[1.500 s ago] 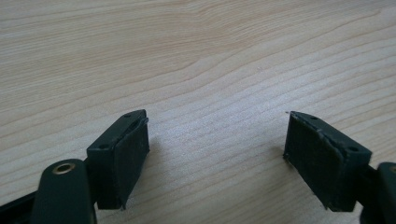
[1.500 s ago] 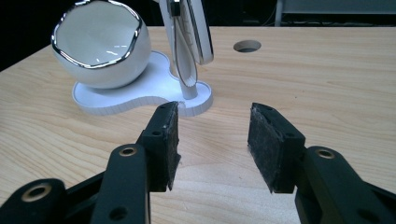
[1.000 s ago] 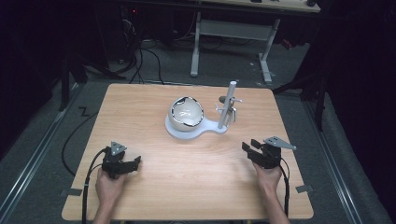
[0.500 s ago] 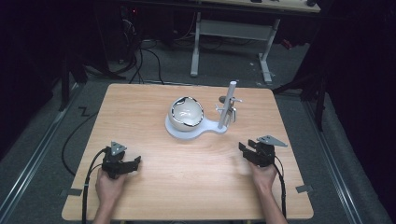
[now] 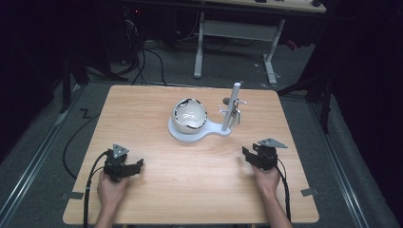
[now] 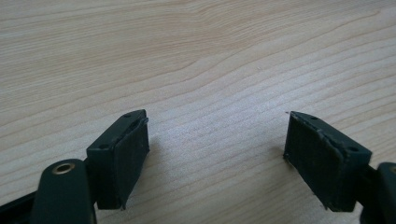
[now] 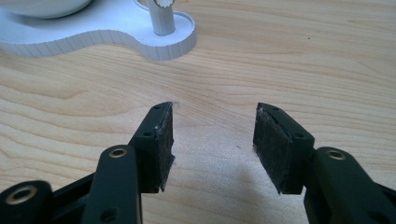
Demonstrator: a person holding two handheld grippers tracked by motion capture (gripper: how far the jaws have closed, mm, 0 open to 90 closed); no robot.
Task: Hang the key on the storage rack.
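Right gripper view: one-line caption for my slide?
Right gripper, jaws just opening and empty, low over the table, facing the white stand.

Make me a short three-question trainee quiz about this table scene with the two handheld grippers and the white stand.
1. True or false: the right gripper has something between its pads.
2. Multiple choice: what sits on the round part of the white stand? A) a cracked white ball B) a red cup C) a folded cloth
3. Fill in: the grey post rises from the stand's ____ lobe, the one nearer the right gripper.

Key
1. False: its jaws have just been opening over bare table.
2. A
3. smaller
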